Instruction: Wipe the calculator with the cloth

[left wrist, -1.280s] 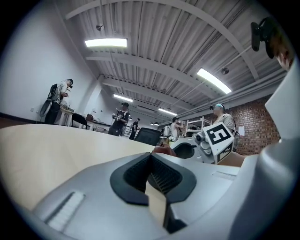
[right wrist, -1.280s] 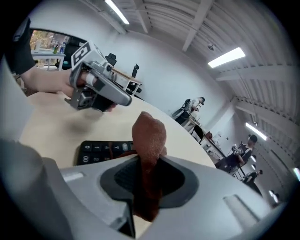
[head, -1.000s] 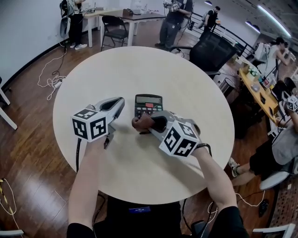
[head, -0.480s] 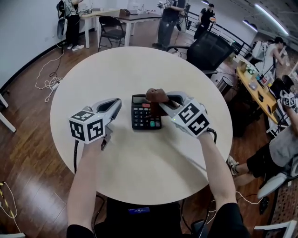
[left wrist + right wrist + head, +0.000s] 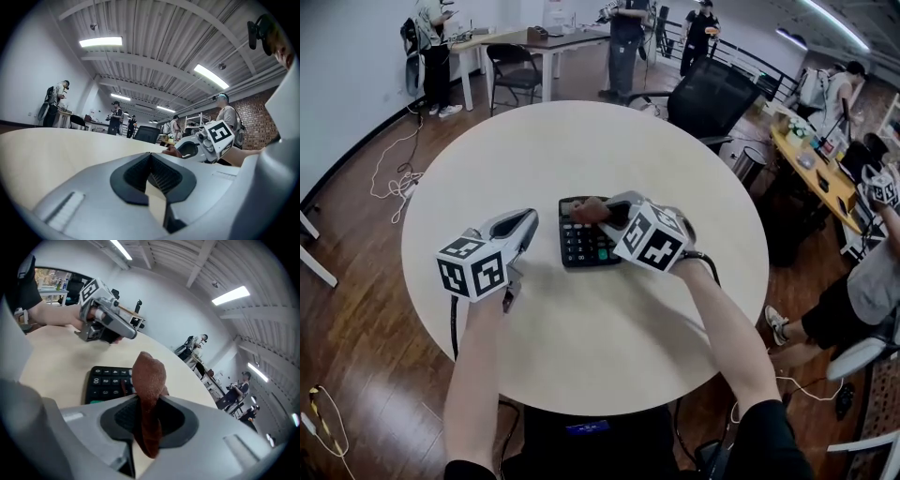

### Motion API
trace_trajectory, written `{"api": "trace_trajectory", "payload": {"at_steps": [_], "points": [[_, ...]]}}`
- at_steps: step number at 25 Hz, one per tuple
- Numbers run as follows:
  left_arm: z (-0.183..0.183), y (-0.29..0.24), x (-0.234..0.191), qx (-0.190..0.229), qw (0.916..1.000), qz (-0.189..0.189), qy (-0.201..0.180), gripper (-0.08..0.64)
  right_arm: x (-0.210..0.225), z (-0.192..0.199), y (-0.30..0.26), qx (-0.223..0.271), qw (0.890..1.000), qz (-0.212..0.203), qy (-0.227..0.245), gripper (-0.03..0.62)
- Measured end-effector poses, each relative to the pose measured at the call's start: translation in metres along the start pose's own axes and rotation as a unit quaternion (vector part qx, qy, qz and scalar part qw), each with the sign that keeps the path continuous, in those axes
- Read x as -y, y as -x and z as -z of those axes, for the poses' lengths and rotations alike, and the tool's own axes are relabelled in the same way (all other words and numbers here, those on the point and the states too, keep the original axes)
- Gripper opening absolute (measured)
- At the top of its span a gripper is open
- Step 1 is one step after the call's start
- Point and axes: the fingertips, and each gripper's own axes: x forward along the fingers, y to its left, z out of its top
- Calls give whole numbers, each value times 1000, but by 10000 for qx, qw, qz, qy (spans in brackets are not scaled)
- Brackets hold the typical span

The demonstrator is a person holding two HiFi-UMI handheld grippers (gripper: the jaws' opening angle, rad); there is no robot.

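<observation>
A round pale wooden desk [image 5: 581, 347] on a dark plank floor [image 5: 356, 309] carries a black keypad calculator [image 5: 578, 247] near its middle. The right tongs [image 5: 602, 214] pinch a crumpled brown cloth [image 5: 587, 209] over its top edge, perhaps touching it. The left tongs [image 5: 528, 221], pressed together and empty, are just left of it.

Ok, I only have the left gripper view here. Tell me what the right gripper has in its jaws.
Observer: The right gripper is shut on a brown cloth, which sticks out past its tips.
Operator: Now give me the calculator's place; I can't see it.
Observer: The black calculator lies flat on the round table, under the right gripper's tips. In the head view the cloth is at its far edge.
Operator: Check my left gripper against it.
Observer: The left gripper is off the calculator's left side, with bare table between them.
</observation>
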Motion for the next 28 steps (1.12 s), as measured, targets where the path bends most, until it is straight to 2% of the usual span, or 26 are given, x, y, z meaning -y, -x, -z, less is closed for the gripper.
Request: {"api": "trace_trajectory", "payload": {"at_steps": [6,9,11,13,15,17,19,20,22,28], "points": [[0,-1,1,-18,10000,6,-30,6,-58,7,34,-30,9986,-387,370,87],[0,0,1,-44,10000,0,-72,6,-89,11,56,18,9950,-914,397,87],[1,0,2,-65,9999,3,-112,6,-94,14,67,94,9931,-1128,291,87],[1,-1,3,-83,9999,12,-142,6,-71,15,69,214,9958,-894,37,87],[1,-1,2,-100,9998,16,-166,6,-29,12,63,382,9981,-349,-349,87],[2,-1,2,-123,9997,15,-200,6,17,9,51,516,9958,247,-716,87],[3,-2,4,-146,9996,14,-235,6,51,7,36,591,9917,645,-940,87],[4,-3,5,-158,9996,19,-252,6,60,10,26,550,9910,702,-999,87],[7,-6,8,-189,9994,38,-291,6,58,22,9,346,9925,557,-1035,87],[8,-7,10,-285,9983,79,-500,6,2,34,14,149,9970,-43,-759,87]]}}
